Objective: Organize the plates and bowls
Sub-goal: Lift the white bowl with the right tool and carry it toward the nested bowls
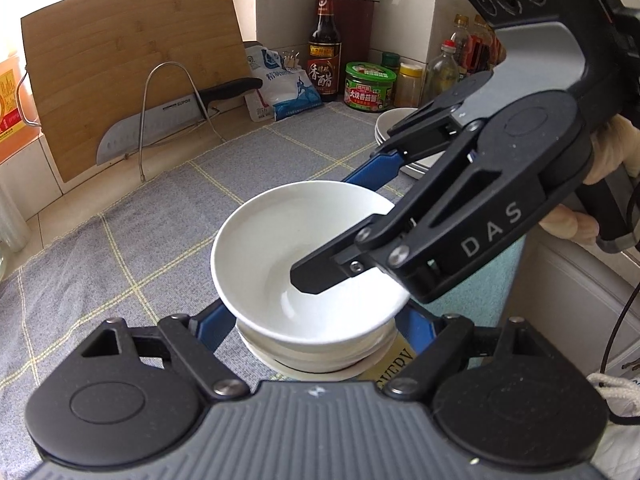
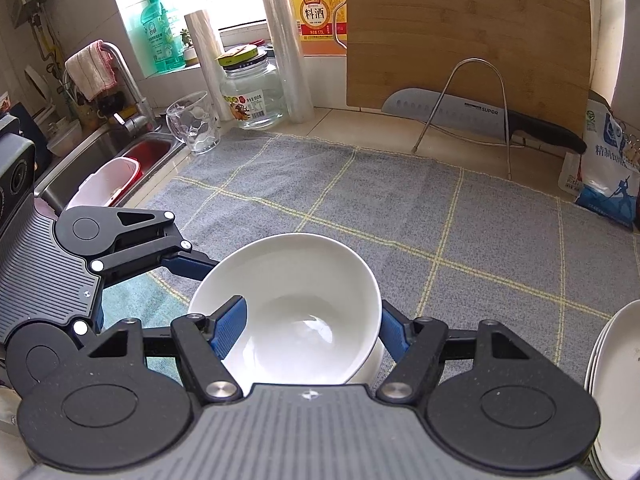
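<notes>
While the left tongs (image 1: 316, 320) sit wide open around the stacked bowls (image 1: 312, 348), the right tongs (image 2: 308, 328) pinch the top bowl's (image 2: 288, 300) rim. Plates (image 2: 616, 384) are piled at the right on the worktop (image 2: 400, 208).

The white round bowl (image 2: 288, 304) looks like glazed ceramic, smooth and glossy, with a bright sheen at its bottom. The stacked white plates (image 2: 616, 380) have the same glossy glaze. Under them, the grey checked cloth mat (image 2: 400, 208) is matt and finely napped, with woven yellow lines. The pale bamboo cutting board (image 2: 468, 36) shows a smooth matt grain. The steel knife blade (image 2: 444, 114) is brushed, its handle black plastic. The right claw (image 2: 312, 332) has matt black plastic links, bright metal screws and ribbed blue finger pads (image 2: 230, 330). The clear glass jar (image 2: 254, 92) shines.
</notes>
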### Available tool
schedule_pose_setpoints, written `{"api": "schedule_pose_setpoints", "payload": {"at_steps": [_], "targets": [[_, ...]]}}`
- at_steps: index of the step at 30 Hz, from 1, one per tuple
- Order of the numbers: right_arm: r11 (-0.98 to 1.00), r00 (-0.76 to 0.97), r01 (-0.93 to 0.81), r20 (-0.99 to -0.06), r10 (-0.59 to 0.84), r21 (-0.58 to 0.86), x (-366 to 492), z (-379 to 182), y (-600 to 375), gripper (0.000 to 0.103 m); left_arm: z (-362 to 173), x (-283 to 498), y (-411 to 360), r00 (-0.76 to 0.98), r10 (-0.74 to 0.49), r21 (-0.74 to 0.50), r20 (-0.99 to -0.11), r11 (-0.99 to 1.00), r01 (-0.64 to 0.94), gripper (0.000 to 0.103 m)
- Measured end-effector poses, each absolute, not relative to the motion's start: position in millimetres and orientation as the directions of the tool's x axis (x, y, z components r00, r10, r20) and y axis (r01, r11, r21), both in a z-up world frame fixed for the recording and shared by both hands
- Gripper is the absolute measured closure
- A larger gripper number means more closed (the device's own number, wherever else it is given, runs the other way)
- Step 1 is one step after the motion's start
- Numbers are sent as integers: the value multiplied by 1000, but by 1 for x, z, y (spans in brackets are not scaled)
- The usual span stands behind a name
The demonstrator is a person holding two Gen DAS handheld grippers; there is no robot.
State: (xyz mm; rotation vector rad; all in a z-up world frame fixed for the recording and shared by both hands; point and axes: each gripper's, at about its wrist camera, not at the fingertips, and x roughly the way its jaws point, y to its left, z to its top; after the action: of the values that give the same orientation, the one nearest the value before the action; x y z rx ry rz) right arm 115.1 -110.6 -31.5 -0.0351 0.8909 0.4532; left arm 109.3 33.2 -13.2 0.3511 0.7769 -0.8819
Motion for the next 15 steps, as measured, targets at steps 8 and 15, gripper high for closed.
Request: {"api": "schedule_pose_setpoints", "payload": {"at_steps": [8,15], "targets": [[908,536,-391,-765,356,148,117,-37,-109,28,-14,111,34,377,-558,-46,-739,601,798,17],[912,540,-383,-766,349,145,118,-38,-108,28,-14,112,34,376,-559,-44,-739,598,801,17]]}}
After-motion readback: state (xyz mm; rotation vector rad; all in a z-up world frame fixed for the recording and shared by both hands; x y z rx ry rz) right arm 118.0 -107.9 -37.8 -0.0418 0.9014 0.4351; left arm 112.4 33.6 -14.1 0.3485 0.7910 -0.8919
